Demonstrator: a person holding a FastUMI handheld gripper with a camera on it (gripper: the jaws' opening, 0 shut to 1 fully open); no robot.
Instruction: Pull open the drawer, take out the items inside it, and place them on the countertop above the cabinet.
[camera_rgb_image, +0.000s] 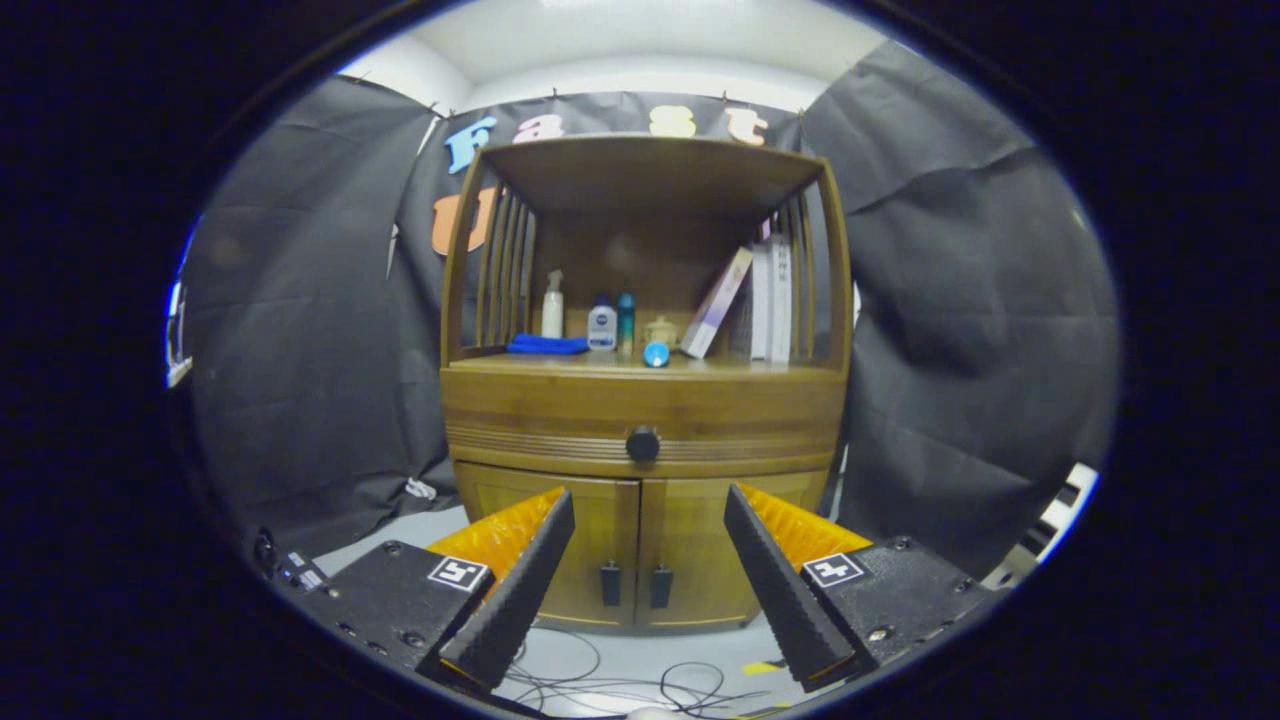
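I see the gripper (648, 500) held level, well back from the wooden cabinet (645, 540), its two fingers spread wide with nothing between them. Finger pads (515, 590) are black with a ribbed, saw-tooth face, backed in orange. The drawer (560, 420) is shut: a smooth, curved wood front with grooved banding and a round black knob (643, 444), sitting beyond the fingertips and above them. On the countertop (600, 366) above it: a folded blue cloth (546, 344), a white spray bottle (552, 305), small bottles (611, 324), and leaning books (750, 300). Thin cables (620, 685) loop on the pale floor.
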